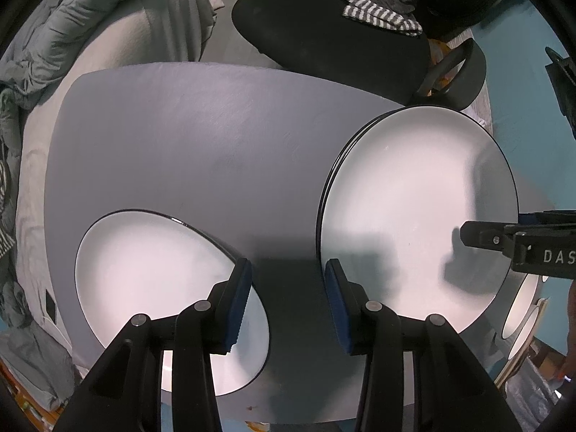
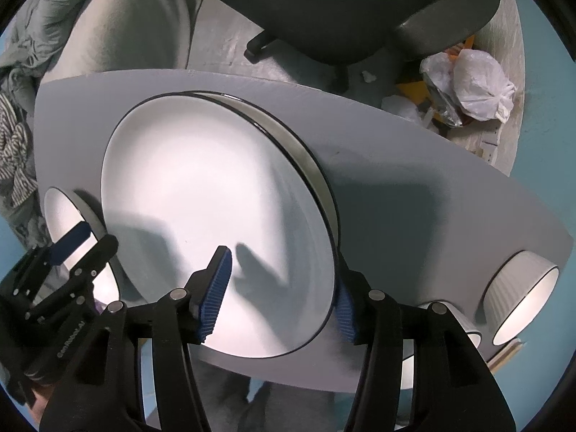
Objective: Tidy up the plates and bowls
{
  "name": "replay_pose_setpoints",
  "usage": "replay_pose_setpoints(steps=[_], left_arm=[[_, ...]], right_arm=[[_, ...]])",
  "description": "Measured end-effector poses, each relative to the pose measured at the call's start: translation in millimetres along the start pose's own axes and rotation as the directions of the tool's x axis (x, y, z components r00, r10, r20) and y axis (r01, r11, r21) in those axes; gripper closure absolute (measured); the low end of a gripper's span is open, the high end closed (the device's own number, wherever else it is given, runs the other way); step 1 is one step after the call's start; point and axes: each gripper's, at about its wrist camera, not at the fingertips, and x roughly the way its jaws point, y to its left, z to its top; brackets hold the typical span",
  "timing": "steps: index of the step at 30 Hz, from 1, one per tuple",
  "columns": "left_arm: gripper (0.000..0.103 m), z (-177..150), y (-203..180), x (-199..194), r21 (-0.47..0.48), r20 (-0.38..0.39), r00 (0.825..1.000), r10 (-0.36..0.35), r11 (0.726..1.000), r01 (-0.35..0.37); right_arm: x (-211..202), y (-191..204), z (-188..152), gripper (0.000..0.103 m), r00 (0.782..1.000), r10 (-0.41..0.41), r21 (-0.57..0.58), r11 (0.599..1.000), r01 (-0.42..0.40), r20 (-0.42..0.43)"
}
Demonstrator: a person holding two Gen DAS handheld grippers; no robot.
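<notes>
A stack of white black-rimmed plates sits on the grey table. A single white plate lies to its left. My left gripper is open, empty, over the table between the single plate and the stack; it also shows in the right wrist view. My right gripper is open over the near edge of the stack's top plate; its finger reaches in from the right. Two white ribbed bowls stand at the table's right end.
A black office chair stands beyond the table. A bed with grey bedding is at the far left. White plastic bags lie on the floor at the far right.
</notes>
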Motion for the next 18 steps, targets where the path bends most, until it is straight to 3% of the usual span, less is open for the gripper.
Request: replay_pose_setpoints(steps=[2,3,5,11,18], left_arm=[[0.057,-1,2,-1,-0.007,0.003,1.0,-0.009,1.0,0.009],[0.056,-2,3,-2,-0.013,0.008,1.0,-0.012,1.0,0.012],[0.056,-3,5,-4,-0.021,0.011,1.0,-0.014,1.0,0.014],[0.055,-9,14,-7,-0.042,0.016,1.0,-0.027,0.999,0.028],[0.054,-23,31,-16,-0.075,0.034,0.999,-0.017,0.997,0.02]], right_arm=[[-1,2,-1,0.049,1.0,-0.025,-0.007,1.0,0.025,0.006],[-2,4,-1,0.041,0.999,-0.052,-0.009,0.999,0.052,0.011],[-5,9,-2,0.036,0.993,-0.115,-0.02,0.993,0.115,0.037],[-8,13,-3,0.036,0.99,-0.129,-0.028,0.991,0.131,0.055],[-18,19,-15,0.035,0.969,-0.207,-0.052,0.975,0.216,0.137]])
